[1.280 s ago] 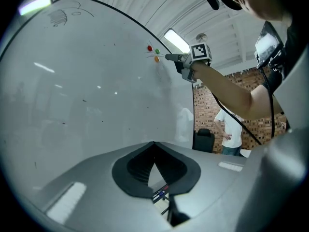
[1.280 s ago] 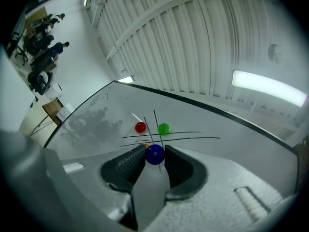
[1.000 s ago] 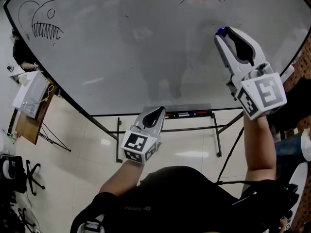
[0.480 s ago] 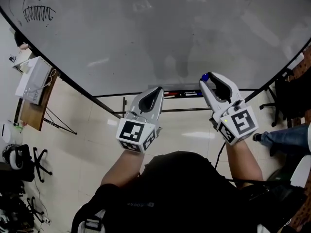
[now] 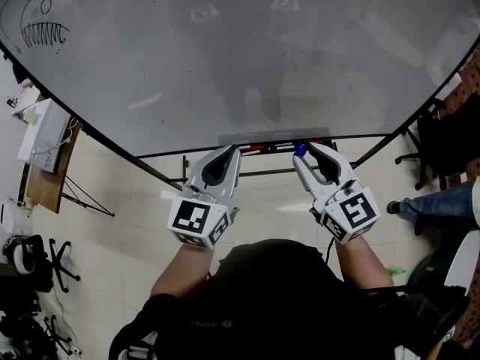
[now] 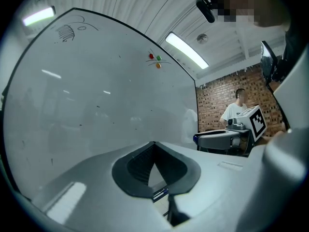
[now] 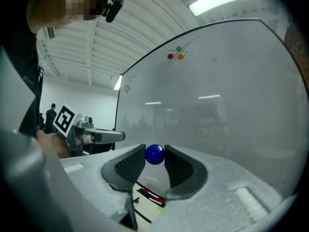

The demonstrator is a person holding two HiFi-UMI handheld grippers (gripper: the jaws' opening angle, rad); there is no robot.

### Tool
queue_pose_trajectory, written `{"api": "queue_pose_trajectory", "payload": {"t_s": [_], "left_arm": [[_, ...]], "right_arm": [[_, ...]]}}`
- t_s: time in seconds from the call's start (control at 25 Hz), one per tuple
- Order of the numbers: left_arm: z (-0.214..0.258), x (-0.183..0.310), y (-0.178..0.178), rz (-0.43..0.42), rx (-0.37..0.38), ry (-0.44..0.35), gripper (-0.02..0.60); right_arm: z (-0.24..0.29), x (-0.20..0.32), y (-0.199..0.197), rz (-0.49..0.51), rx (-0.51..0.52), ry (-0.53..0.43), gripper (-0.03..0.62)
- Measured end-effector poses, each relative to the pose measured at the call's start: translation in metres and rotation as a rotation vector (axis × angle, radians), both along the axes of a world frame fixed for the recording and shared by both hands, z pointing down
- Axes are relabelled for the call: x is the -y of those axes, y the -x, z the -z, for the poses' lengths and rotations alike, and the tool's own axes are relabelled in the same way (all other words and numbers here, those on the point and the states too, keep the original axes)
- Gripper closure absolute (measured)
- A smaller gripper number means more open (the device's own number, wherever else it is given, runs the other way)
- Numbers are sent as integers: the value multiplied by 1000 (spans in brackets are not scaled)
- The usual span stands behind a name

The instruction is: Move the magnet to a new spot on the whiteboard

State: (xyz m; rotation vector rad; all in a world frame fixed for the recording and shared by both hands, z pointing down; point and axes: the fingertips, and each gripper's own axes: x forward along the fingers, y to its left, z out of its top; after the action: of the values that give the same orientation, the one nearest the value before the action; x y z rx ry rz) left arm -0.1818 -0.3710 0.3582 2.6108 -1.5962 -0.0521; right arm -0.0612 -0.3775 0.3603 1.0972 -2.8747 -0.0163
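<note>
While the right gripper (image 5: pixel 301 156) clasps a blue magnet (image 7: pixel 155 154) by the whiteboard's (image 5: pixel 225 51) bottom edge, the left gripper (image 5: pixel 233 151) beside it is clenched on nothing.

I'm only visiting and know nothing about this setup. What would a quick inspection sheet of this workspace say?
Surface: big whiteboard, mostly bare, with a fish doodle in one corner.
Job's things: blue magnet is not on the board but pinched in the right gripper; a red magnet, a green magnet and an orange magnet sit high on the board.
Clutter: markers lie in the tray under the board.
Grippers: right gripper shut on the blue magnet; left gripper shut, nothing in it.
Cables: what looks like a thin dark cable below the right gripper.
Surroundings: tiled floor, side desk, office chair, brick wall, a person standing by it.
</note>
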Motion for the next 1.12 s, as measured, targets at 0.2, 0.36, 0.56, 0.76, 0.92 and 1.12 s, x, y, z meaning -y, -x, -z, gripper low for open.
{"api": "queue_pose_trajectory", "payload": {"t_s": [0.2,0.36,0.56,0.76,0.92,1.12], "left_arm": [[-6,0,-5,-16,29,4,566],[-5,-2,-4,-9,0,-5,565],[-8,-6,-7,-33,-5,-8,565],[-14,-11,-15,-90,20,-13,565],[-21,-12,-30,-170,26,-7,565],[-35,-11,-53,-273,14,6,565]], "right_arm": [[-2,-3,0,-8,-4,-5,487],[-4,-7,0,-18,-15,-8,487],[-10,-13,2,-42,-20,-4,487],[-14,-22,3,-90,-17,-6,487],[-19,-32,-8,-165,-27,-3,487],[-34,-44,-45,-305,-27,30,487]]}}
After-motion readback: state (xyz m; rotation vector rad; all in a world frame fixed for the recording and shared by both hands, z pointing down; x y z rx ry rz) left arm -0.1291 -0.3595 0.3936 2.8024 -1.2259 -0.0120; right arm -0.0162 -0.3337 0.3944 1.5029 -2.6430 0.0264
